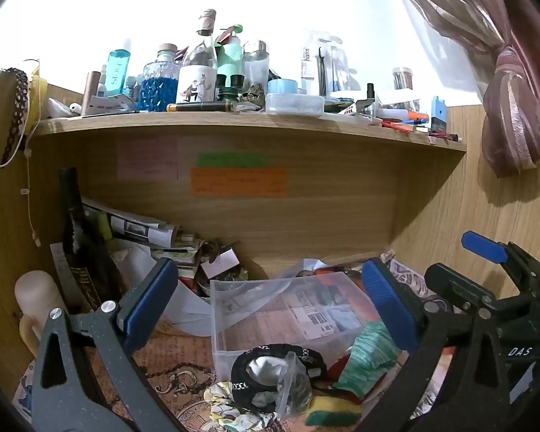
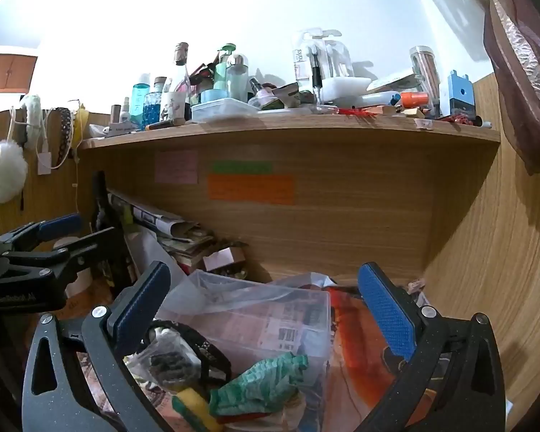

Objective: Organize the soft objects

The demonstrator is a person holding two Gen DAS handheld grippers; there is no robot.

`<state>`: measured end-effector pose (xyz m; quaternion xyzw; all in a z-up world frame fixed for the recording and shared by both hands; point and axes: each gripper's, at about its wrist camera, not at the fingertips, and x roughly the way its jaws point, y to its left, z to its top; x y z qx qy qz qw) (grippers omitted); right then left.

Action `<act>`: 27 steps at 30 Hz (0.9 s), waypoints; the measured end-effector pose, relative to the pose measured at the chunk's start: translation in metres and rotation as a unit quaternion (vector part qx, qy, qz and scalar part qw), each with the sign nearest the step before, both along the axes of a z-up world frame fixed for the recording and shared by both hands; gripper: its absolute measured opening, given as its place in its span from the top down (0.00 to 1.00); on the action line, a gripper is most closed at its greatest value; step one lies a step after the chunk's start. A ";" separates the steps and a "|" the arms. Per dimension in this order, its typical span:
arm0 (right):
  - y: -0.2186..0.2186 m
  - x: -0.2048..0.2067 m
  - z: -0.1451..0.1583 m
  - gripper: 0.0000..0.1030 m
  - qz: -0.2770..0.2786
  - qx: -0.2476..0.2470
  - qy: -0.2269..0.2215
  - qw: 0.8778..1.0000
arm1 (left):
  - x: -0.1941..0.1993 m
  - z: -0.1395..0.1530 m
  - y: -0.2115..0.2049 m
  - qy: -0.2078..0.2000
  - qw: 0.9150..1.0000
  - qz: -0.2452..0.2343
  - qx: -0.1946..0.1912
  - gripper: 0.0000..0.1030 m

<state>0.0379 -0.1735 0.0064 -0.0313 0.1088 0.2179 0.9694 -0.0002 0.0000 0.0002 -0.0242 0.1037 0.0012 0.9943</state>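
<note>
A clear plastic box (image 1: 288,309) (image 2: 270,324) stands on the desk under the shelf. In front of it lies a heap of soft things: a green-and-white cloth (image 1: 369,356) (image 2: 259,383), a black headband (image 1: 270,356) (image 2: 201,345) around a small plastic bag (image 1: 288,378), a floral scrunchie (image 1: 230,406) and a yellow-green sponge (image 1: 333,410) (image 2: 192,406). My left gripper (image 1: 270,309) is open and empty, above the heap. My right gripper (image 2: 266,316) is open and empty, above the box and cloth. The right gripper also shows at the right in the left wrist view.
A wooden shelf (image 1: 234,124) (image 2: 288,126) crowded with bottles and jars hangs above. Papers, a dark bottle (image 1: 79,237) and small items pile at the back left. A curtain (image 1: 514,108) hangs at the right. Wood panels close the right side.
</note>
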 end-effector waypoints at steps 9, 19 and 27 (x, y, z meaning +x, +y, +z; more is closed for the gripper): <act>0.005 0.003 0.001 0.00 -0.004 0.005 0.003 1.000 | 0.000 0.006 0.006 -0.001 1.000 -0.002 -0.004 0.00; 0.005 0.002 0.002 0.00 0.004 0.014 0.000 1.000 | 0.007 -0.002 0.005 0.003 1.000 0.003 -0.001 0.00; 0.006 0.003 0.002 0.00 0.004 0.017 0.004 1.000 | 0.007 -0.004 0.005 0.002 1.000 0.002 0.000 0.00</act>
